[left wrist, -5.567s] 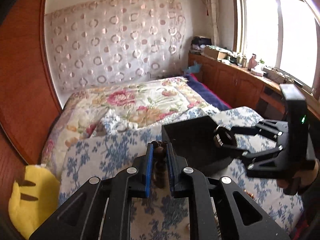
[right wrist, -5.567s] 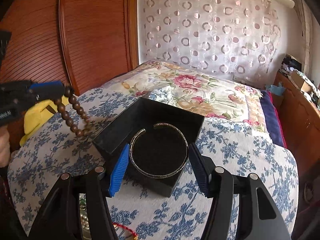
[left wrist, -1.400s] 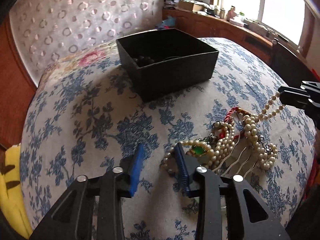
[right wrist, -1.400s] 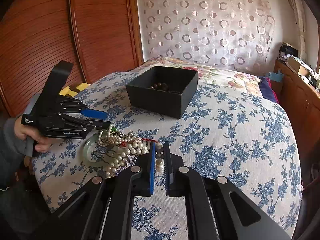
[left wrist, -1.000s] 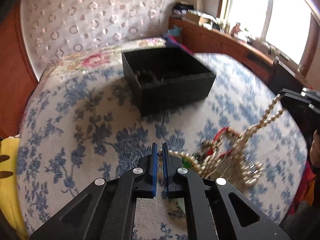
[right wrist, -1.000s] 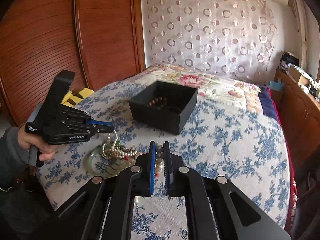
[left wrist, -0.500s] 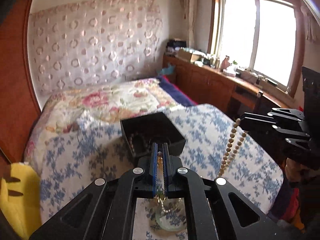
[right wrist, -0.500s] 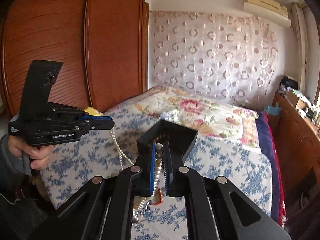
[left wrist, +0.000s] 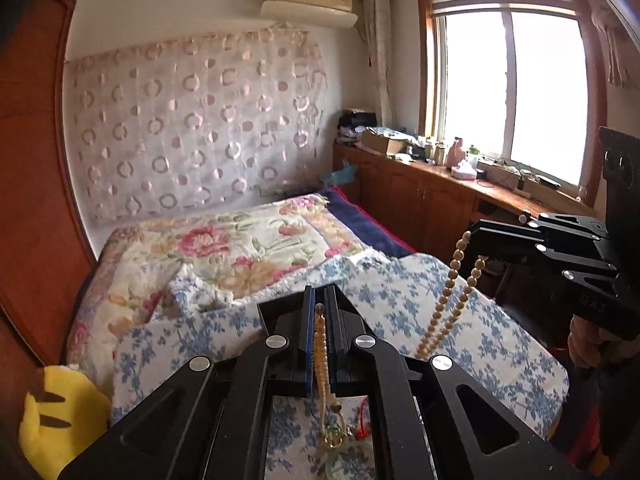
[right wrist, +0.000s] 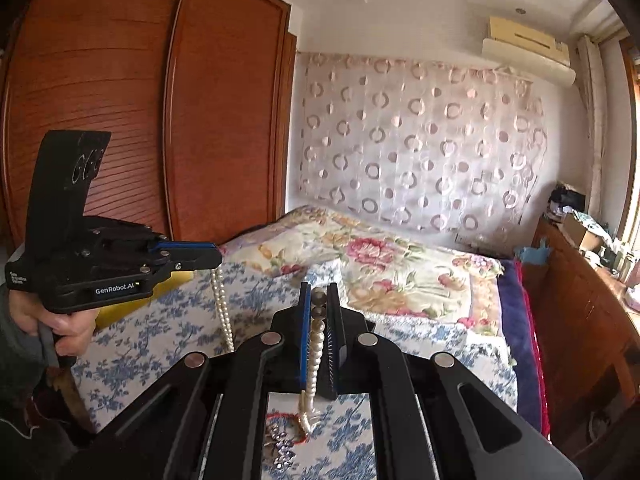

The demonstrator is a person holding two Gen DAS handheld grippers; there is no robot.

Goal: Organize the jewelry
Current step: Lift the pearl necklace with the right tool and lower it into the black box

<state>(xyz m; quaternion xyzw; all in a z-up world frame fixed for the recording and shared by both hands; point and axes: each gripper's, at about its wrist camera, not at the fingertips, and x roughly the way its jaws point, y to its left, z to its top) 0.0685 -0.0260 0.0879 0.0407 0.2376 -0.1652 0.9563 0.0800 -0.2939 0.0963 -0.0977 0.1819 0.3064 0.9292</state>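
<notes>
Your left tongs [left wrist: 319,312] and right tongs [right wrist: 319,300] both pinch tangled pearls [left wrist: 448,304]; pulling apart could snap a strand.

Floral-clothed bed [left wrist: 460,304], perhaps bearing trinkets [right wrist: 282,446].

1. Two grippers of mine: left gripper [left wrist: 319,312], right gripper [right wrist: 319,300].
2. Two pearl strands: one [left wrist: 320,354] pinched in my left, one [right wrist: 314,354] in my right.
3. One black box [left wrist: 270,312].
4. One yellow plush [left wrist: 56,420].

Glossy pearl necklace [right wrist: 314,354]; matt floral cloth bedspread [right wrist: 160,332]; wooden wardrobe [right wrist: 160,120].
</notes>
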